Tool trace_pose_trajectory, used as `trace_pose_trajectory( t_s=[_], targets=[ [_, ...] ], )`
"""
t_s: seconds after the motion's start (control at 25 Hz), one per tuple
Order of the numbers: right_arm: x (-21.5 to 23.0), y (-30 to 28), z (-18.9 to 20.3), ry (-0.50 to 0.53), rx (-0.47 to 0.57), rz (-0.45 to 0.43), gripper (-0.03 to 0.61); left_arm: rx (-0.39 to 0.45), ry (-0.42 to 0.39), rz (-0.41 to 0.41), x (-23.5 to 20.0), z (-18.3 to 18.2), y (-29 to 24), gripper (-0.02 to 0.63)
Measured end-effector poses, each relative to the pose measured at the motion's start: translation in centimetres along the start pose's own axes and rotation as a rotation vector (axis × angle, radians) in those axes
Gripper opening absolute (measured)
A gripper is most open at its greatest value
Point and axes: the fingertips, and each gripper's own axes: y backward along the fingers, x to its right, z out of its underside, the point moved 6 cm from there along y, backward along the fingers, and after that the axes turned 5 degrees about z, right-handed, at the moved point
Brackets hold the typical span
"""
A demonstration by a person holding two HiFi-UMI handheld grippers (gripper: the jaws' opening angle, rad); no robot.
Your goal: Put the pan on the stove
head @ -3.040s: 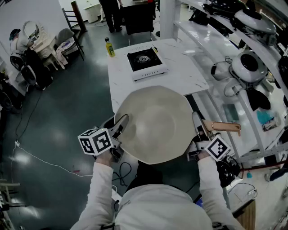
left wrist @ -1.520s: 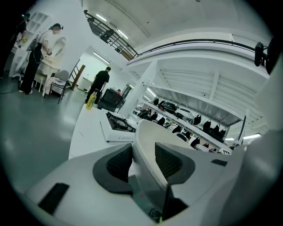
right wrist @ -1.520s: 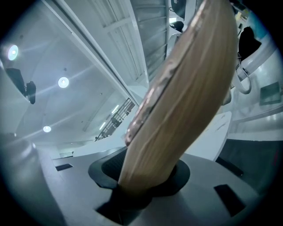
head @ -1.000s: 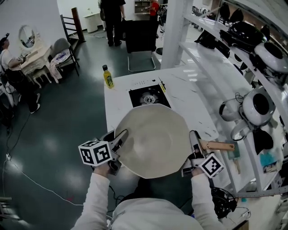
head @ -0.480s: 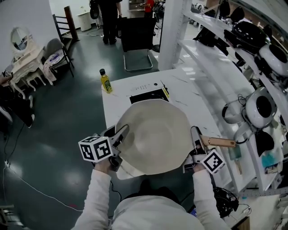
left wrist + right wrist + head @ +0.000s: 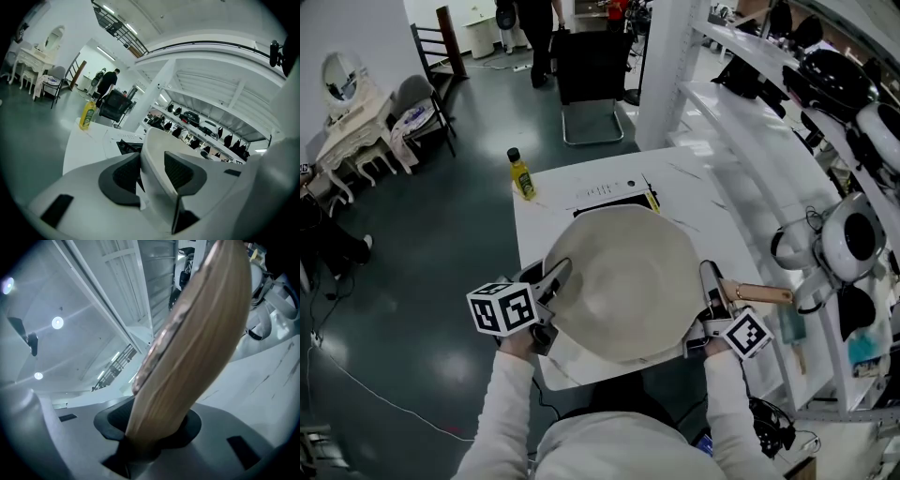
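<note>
A big cream pan point(image 6: 623, 281) hangs level over the near half of the white table point(image 6: 689, 192). It hides most of the black stove point(image 6: 614, 198), of which only the far edge shows. My left gripper point(image 6: 551, 276) is shut on the pan's left rim point(image 6: 151, 154), one pad on each side of the wall. At the pan's right side, my right gripper point(image 6: 711, 284) is shut on the wooden handle point(image 6: 761, 293). In the right gripper view the handle point(image 6: 192, 343) runs up out of the jaws.
A yellow bottle point(image 6: 520, 174) stands at the table's far left corner. White shelves point(image 6: 787, 141) with helmets and appliances run along the right. A black chair point(image 6: 589, 70) and a standing person point(image 6: 518, 19) are beyond the table. Dark floor lies to the left.
The pan, held by both grippers, has moved forward over the stove: the burner that showed a second ago is now covered. Both grips are unchanged.
</note>
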Motion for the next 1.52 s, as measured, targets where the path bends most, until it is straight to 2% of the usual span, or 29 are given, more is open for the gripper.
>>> trace_pose_trajectory(
  t_s=[1.0,1.52],
  targets=[
    [3.5,-13.8,-2.7,0.022,-0.082,-0.047,0.163,0.028,0.018,-0.078,-6.1,-5.8,-7.9,0.167],
    [5.0,-19.4,-2.8,-0.016,-0.101,-0.053,0.163,0.039,0.012,-0.108,-9.0,-8.1,-10.9,0.167]
  ],
)
